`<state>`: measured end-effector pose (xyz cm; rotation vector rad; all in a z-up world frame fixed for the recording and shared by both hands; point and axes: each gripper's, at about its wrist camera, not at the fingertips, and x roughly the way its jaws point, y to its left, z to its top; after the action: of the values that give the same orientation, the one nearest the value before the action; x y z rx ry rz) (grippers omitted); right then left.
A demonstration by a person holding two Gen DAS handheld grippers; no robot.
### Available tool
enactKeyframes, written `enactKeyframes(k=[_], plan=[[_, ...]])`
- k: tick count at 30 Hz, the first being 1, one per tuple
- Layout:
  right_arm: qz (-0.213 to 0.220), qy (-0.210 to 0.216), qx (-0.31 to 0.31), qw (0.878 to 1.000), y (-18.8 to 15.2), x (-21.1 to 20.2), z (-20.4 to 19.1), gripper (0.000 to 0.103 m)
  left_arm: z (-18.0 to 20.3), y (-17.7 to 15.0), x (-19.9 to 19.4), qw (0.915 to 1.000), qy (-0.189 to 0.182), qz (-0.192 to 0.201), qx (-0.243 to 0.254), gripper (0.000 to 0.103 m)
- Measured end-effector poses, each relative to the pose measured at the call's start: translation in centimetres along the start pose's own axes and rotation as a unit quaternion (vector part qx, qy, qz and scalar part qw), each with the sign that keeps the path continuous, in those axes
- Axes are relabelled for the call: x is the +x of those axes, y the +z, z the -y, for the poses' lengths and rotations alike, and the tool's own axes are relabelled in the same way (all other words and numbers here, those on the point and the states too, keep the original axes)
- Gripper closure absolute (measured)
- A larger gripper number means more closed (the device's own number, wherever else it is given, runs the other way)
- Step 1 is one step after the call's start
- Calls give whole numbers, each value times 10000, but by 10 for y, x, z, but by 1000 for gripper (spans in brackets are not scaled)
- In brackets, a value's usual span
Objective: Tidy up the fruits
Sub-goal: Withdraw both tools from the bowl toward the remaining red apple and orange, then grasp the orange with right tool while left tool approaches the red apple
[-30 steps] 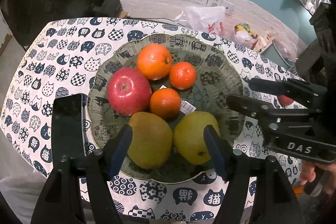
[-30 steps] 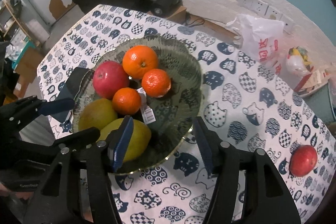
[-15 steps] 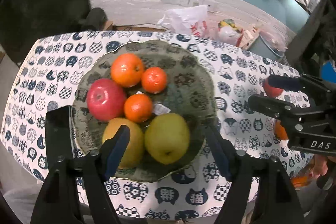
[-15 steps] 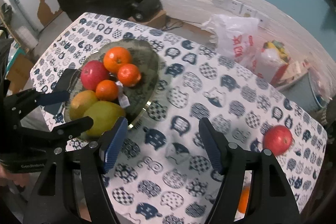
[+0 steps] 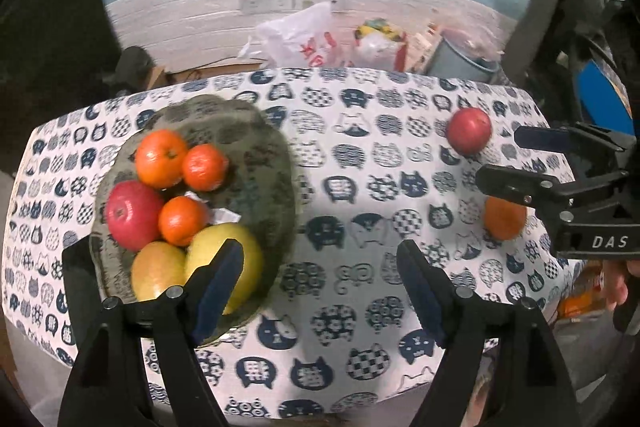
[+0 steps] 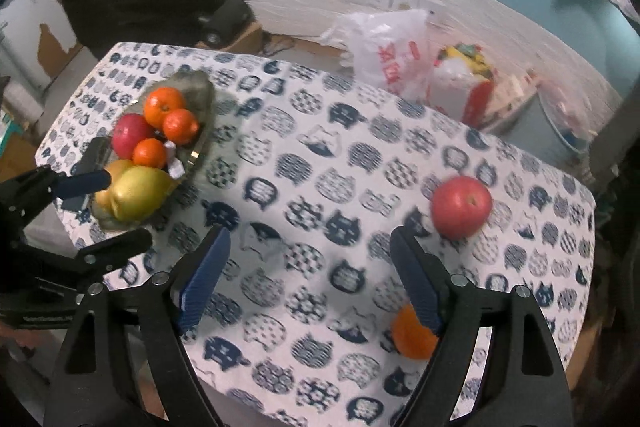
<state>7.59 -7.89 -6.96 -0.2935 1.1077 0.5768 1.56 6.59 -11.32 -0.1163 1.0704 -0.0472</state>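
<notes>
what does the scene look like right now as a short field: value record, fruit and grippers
surface: table under a white cloth with navy cat prints
plate: patterned glass plate, near the table's left end
fruit on plate: three oranges, one red apple, two yellow-green pears
fruit off plate: loose red apple and loose orange on the cloth
left gripper: open, empty
right gripper: open, empty, loose orange beside its right-hand finger

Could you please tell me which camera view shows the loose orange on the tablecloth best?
The left wrist view shows the loose orange best: most of its round body is visible on the tablecloth, only its upper edge cut by the right gripper. In the right wrist view, the orange is partly hidden behind a finger.
</notes>
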Motion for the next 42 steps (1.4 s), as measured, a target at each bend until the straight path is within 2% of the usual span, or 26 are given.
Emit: enactKeyframes(k=[11,18,30,38,39,41,42], plan=[[-397,-254,586,9972,-44,7,66,21,56,4,21,9981,-179,-306,509,20],[-660,-289,750,9946,-66,20,85,21,81,2,43,9949,-156,-494,864,20],[-1156,-316,955,9882,-84,59,106,21,88,4,70,9929,-111,-708,946,20],[-1201,-231,1043,9870,-87,75,113,21,93,7,80,9919,-120,-789,987,20],[-1208,-185,1057,9869,-87,77,114,22,94,7,81,9918,-120,-799,991,20],[-1193,-90,1088,9868,-87,78,115,32,95,8,84,9916,-128,-820,993,20],[-1179,-52,1082,9871,-86,79,116,32,96,9,84,9916,-131,-825,992,20]])
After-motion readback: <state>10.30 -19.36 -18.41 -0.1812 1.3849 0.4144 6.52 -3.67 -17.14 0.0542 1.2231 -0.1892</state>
